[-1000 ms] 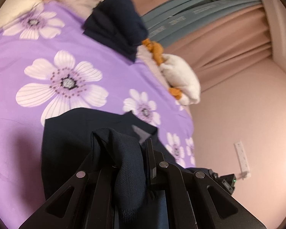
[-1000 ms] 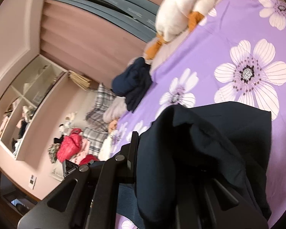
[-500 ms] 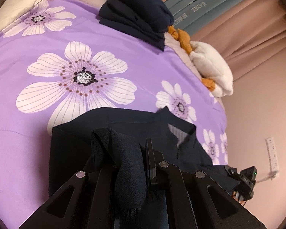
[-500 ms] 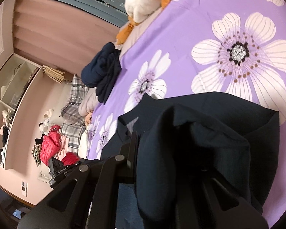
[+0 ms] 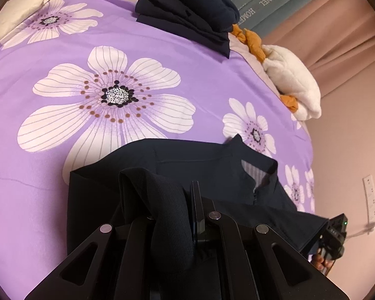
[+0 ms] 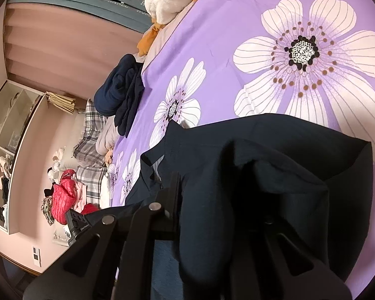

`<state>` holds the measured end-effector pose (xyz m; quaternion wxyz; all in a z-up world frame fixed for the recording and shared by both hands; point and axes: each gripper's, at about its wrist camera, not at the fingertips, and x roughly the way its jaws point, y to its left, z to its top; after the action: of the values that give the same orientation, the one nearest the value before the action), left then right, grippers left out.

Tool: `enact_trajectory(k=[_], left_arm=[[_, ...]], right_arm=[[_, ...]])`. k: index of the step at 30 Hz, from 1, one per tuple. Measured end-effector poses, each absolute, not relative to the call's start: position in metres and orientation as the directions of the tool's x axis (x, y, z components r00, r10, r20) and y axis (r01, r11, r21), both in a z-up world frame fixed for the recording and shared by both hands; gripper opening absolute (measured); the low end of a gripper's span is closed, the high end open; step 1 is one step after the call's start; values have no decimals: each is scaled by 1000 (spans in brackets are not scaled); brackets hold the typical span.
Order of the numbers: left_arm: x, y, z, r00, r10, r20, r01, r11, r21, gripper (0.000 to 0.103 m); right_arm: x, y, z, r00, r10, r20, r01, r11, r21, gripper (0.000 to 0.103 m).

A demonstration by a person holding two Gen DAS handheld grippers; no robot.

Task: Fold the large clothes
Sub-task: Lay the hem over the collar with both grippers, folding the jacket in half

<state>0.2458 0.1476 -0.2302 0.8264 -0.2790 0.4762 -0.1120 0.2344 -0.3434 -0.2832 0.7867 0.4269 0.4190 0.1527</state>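
Both grippers, left gripper and right gripper, still pinch the navy garment, now lower over the bedspread.

Navy garment: matt knit cloth. Bedspread: smooth purple cloth. Plush toy: fluffy. Left gripper: matt black plastic.

Both wrist views look close along their fingers across the purple bedspread, sharing the folded navy pile

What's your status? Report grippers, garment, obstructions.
Left gripper and right gripper shut on navy garment. Garment half laid on purple bedspread. Folded navy pile far off.
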Motion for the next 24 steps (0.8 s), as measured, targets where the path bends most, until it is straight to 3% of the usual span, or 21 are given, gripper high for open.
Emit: enact_trajectory(k=[24], left_arm=[[257, 148, -241, 484, -429, -763, -82, 846, -527, 4]], right_arm=[[236, -343, -292, 591, 583, -558, 159, 594, 789, 15]])
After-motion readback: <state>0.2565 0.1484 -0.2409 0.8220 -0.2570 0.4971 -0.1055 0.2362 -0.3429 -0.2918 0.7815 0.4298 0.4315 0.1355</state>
